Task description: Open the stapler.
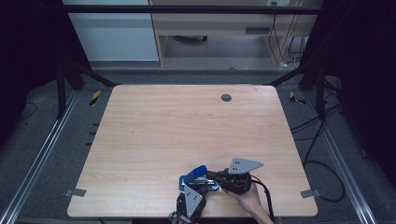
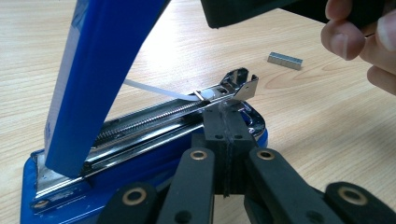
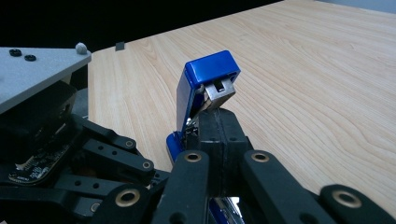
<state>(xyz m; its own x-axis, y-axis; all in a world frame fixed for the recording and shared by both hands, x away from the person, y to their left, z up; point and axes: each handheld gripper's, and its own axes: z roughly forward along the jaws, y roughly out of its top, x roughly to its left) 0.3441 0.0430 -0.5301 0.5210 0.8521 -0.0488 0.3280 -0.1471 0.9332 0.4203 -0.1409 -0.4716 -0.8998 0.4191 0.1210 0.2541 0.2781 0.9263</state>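
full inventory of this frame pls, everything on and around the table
stapler: 1, blue with chrome magazine, lid swung up, near edge of the table
staple strip: 1, grey metal, loose on the table beyond the stapler
table: 1, light wood, centre of the high view
grommet: 1, dark grey, round, far side of the tabletop
cables: several, black, floor right of the table
left claw: 1, black, jaws together, at the stapler's front end
right claw: 1, black, jaws together, by the raised lid
hand: 1, holding the right claw, near edge
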